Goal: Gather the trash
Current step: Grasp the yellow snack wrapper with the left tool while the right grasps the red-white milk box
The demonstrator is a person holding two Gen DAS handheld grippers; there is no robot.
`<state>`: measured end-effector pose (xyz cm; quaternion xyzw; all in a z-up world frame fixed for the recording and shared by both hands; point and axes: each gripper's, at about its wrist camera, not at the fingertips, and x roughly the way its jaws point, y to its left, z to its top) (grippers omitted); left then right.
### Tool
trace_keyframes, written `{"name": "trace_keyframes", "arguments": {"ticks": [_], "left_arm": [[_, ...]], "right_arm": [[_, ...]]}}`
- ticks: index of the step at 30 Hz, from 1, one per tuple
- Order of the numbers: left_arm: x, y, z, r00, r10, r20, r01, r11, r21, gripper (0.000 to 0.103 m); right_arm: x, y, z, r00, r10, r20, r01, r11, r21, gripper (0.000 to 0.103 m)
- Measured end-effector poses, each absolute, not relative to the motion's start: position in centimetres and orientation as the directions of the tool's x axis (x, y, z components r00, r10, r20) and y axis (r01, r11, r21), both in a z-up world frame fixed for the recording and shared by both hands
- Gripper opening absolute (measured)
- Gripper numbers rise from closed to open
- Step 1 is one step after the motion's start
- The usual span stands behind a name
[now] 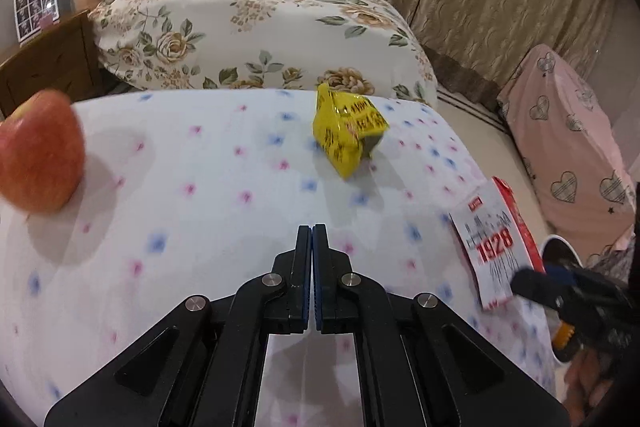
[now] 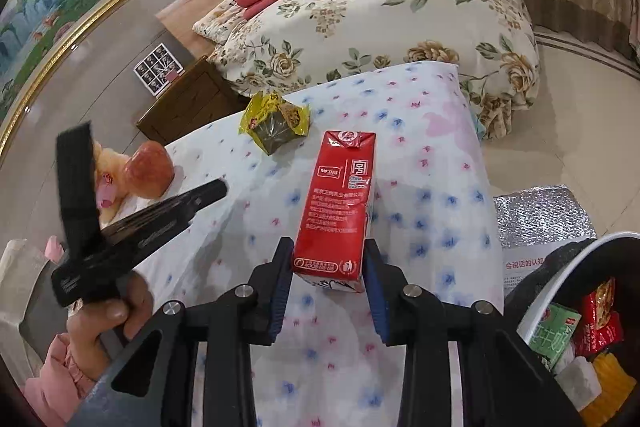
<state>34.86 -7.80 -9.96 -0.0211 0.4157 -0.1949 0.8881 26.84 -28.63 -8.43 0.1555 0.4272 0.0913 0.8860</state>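
A red and white milk carton (image 2: 338,203) lies on the flower-dotted cloth (image 2: 420,195). My right gripper (image 2: 328,259) is shut on the carton's near end, a pad on each side. The carton also shows in the left wrist view (image 1: 494,239) at the right, with the right gripper (image 1: 532,283) at its corner. A crumpled yellow wrapper (image 1: 346,127) lies farther back on the cloth; it also shows in the right wrist view (image 2: 276,121). My left gripper (image 1: 311,231) is shut and empty, over the cloth short of the wrapper.
A red apple (image 1: 38,151) sits at the cloth's left edge. A white bin (image 2: 560,291) with a black liner holds several packets at the lower right. A floral bed (image 1: 256,23), a wooden nightstand (image 1: 48,63) and curtains stand behind.
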Motion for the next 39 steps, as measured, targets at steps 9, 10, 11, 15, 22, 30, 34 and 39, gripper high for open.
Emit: {"name": "trace_keyframes", "arguments": {"ticks": [9,10,11,15,22,30,34,39], "left_arm": [[36.4,-8.9,-9.7,0.569,-0.374,-0.732,0.310,0.922,-0.231,0.047],[36.8,-9.2,-9.6,0.578,-0.378,-0.724,0.308,0.922,-0.236,0.053],[37.3,-9.6,-9.6,0.585,-0.383,-0.715,0.313,0.920,-0.236,0.053],[39.6,-11.4,-10.1,0.595,-0.338,-0.729,0.306,0.934,-0.184,0.053],[41.8,-12.8,-10.9,0.567,-0.345,-0.748,0.321,0.929,-0.185,0.053],[42.6,-12.0,-11.4,0.558,-0.371,-0.742,0.295,0.925,-0.240,0.004],[40.7,-11.6,-10.5,0.583,-0.376,-0.720,0.333,0.919,-0.210,0.004],[35.1,-8.9,-10.6,0.559,-0.399,-0.727,0.343,0.909,-0.236,0.004]], "right_arm": [[25.7,-28.2,-8.8,0.637,0.227,-0.736,-0.031,0.962,0.270,0.037],[25.7,-28.2,-9.0,0.638,0.228,-0.735,-0.026,0.961,0.276,0.038],[25.7,-28.3,-9.2,0.638,0.238,-0.733,-0.025,0.957,0.289,0.038],[25.5,-28.8,-9.9,0.645,0.258,-0.719,-0.007,0.943,0.332,0.038],[25.5,-29.3,-10.2,0.654,0.281,-0.703,-0.007,0.931,0.365,0.038],[25.4,-29.0,-10.2,0.661,0.266,-0.702,0.007,0.933,0.361,0.039],[25.0,-28.8,-10.0,0.665,0.247,-0.705,0.019,0.938,0.346,0.039],[24.4,-28.6,-9.5,0.682,0.212,-0.700,0.036,0.946,0.321,0.040]]}}
